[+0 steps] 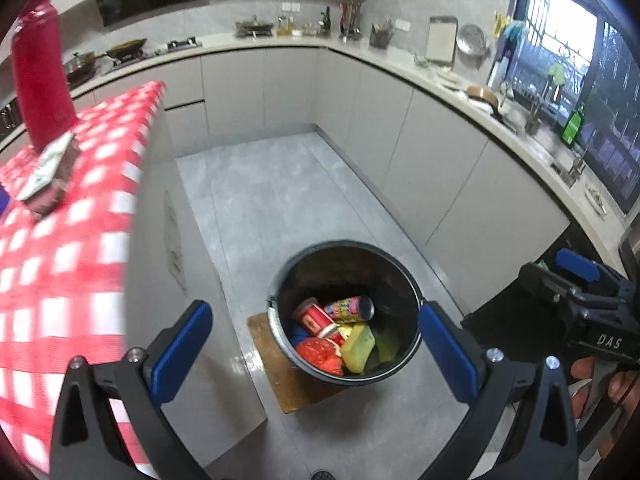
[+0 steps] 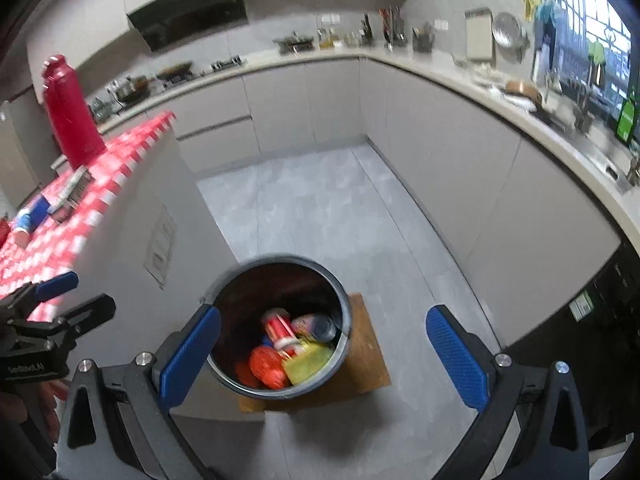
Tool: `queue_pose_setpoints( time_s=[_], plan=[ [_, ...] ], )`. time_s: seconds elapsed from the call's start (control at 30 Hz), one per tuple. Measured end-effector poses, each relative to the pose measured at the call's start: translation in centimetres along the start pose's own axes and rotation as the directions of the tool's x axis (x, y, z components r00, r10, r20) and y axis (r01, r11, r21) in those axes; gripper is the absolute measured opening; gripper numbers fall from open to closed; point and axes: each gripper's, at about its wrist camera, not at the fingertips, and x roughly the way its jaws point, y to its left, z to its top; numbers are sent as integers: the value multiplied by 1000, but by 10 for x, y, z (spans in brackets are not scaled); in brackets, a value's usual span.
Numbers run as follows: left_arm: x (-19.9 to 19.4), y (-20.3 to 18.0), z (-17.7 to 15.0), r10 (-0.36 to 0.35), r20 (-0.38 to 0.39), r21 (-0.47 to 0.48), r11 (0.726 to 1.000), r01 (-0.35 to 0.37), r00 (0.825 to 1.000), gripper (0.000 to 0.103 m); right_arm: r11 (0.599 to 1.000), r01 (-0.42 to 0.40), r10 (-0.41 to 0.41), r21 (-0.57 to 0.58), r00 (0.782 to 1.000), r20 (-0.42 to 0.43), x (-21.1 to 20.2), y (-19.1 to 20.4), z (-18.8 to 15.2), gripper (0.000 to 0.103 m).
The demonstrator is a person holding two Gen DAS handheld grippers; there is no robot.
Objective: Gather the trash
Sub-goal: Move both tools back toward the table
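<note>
Both hand-held grippers (image 1: 316,344) (image 2: 323,354) spread above bin (image 1: 400,280).

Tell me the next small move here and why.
Probably swing the left gripper toward the checked table: both grippers are open and empty above the bin, which already holds trash, while a small box and blue cup remain up there.

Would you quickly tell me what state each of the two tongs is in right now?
Left tongs: open, holding nothing, above the trash bin.
Right tongs: open, holding nothing, also above the bin.
</note>
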Motion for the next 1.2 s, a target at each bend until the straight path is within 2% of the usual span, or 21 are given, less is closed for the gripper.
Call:
queue_pose_setpoints(
  time_s=[0.03, 0.1, 0.2, 0.3, 0.37, 0.5, 0.7, 0.77, 0.83, 0.97, 1.1, 1.2],
  plan=[
    [-8, 6, 1, 8, 14, -1, 1000, -8, 1000, 103, 1000, -22, 22, -4, 1000, 20, -8, 10, 5, 103],
    [-24, 18, 3, 26, 45, -4, 1000, -25, 999, 103, 1000, -14, 15, -13, 998, 63, -19, 26, 12, 103],
    [-45, 38, 0, 62, 89, -11, 998, -62, 994, 103, 999, -34, 39, -35, 986, 163, -40, 59, 19, 103],
    [-64, 66, -5, 107, 122, -25, 994, -104, 987, 103, 995, -61, 70, -81, 991, 118, -43, 91, 24, 103],
    [-78, 87, -10, 154, 148, -46, 988, -149, 977, 103, 990, -25, 43, -140, 991, 129, -48, 121, 25, 103],
    [-102, 137, -19, 236, 187, -118, 969, -217, 953, 103, 982, -77, 102, -173, 985, 140, -52, 165, 28, 103],
    [-125, 208, -33, 353, 155, -226, 922, -315, 923, 103, 958, -127, 164, -258, 978, 128, -43, 241, 36, 103],
    [-130, 229, -39, 370, 140, -262, 908, -326, 918, 103, 949, -139, 180, -284, 976, 125, -40, 267, 38, 103],
    [-136, 253, -47, 400, 110, -316, 882, -349, 910, 103, 942, -151, 194, -299, 974, 119, -38, 290, 39, 103],
    [-147, 296, -56, 432, 106, -374, 852, -366, 896, 103, 929, -169, 216, -329, 970, 113, -32, 329, 44, 103],
    [-151, 328, -58, 440, 108, -397, 841, -367, 891, 103, 921, -173, 222, -350, 969, 105, -27, 361, 51, 103],
    [-148, 349, -53, 434, 100, -401, 841, -363, 895, 103, 917, -180, 229, -356, 968, 101, -21, 385, 57, 103]
  ],
)
